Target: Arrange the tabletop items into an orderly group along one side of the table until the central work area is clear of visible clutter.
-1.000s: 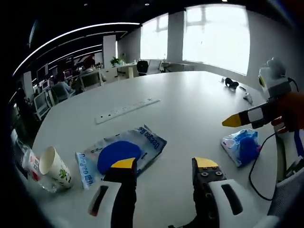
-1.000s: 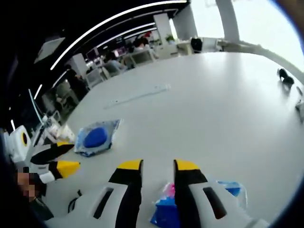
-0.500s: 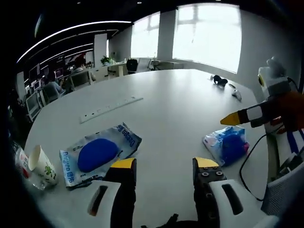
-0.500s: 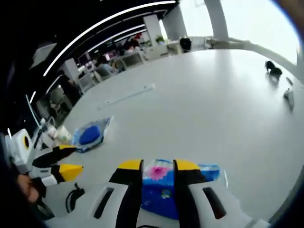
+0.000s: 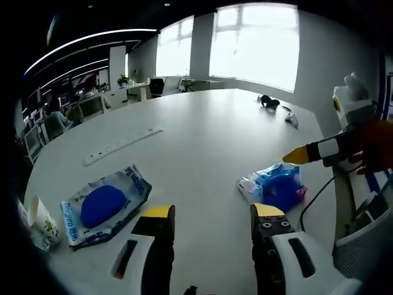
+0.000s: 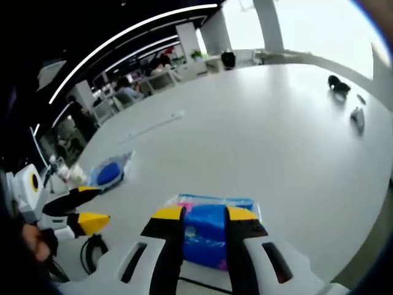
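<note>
Tissue pack (image 6: 212, 230) sits on the white surface (image 6: 276, 135), straddled by the open right claw (image 6: 204, 214).

Left claw (image 5: 212, 212) hovers open and empty near the wipes pouch (image 5: 103, 204) and paper cup (image 5: 40, 218). To do this well, I would lower the right claw squarely, pinch the pack's middle rather than its loose film, then carry it toward the pouch.

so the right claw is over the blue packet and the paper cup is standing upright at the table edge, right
Not quite. The right claw is over the blue packet, but the paper cup is not upright: the left gripper view shows it tipped on its side at the table edge, beside the flat wipes pack.
</note>
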Demonstrator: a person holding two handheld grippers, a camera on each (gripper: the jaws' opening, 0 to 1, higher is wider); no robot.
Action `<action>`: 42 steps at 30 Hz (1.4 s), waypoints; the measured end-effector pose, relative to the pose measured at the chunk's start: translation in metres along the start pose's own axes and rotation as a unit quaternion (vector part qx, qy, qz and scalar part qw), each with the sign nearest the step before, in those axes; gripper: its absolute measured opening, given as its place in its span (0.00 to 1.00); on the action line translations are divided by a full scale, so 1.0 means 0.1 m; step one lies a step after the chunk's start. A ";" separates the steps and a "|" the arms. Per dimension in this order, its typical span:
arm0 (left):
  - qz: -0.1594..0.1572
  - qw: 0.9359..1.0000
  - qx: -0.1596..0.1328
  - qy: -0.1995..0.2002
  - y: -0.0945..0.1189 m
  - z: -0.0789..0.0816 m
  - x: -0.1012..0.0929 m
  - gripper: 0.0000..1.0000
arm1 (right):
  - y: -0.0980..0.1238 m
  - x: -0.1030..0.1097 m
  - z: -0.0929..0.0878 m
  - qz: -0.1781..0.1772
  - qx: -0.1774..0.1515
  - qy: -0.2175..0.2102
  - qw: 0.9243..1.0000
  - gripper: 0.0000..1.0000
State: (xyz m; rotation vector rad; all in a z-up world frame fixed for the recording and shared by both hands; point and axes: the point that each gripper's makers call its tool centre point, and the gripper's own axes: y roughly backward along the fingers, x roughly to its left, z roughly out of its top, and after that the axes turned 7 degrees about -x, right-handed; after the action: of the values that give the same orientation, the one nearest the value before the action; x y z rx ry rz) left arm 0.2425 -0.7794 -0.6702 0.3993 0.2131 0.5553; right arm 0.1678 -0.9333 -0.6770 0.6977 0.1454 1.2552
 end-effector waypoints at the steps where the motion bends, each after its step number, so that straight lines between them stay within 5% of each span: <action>1: -0.001 1.000 -0.001 -0.001 0.00 0.00 -0.02 0.48 | 0.01 -0.01 -0.01 -0.001 0.001 0.001 1.000 0.22; 18: -0.032 0.999 0.004 -0.008 -0.18 0.03 -0.39 0.50 | 0.25 -0.36 -0.17 -0.029 0.004 -0.023 0.999 0.21; 42: -0.040 0.999 0.017 -0.019 -0.37 -0.06 -0.57 0.42 | 0.25 -0.43 -0.30 -0.026 0.014 -0.036 0.999 0.20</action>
State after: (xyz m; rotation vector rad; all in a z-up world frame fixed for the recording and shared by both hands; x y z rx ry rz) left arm 0.2105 -0.8370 -0.6863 0.4324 0.2013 0.4646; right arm 0.1191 -0.9570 -0.6984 0.7574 0.1207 1.1786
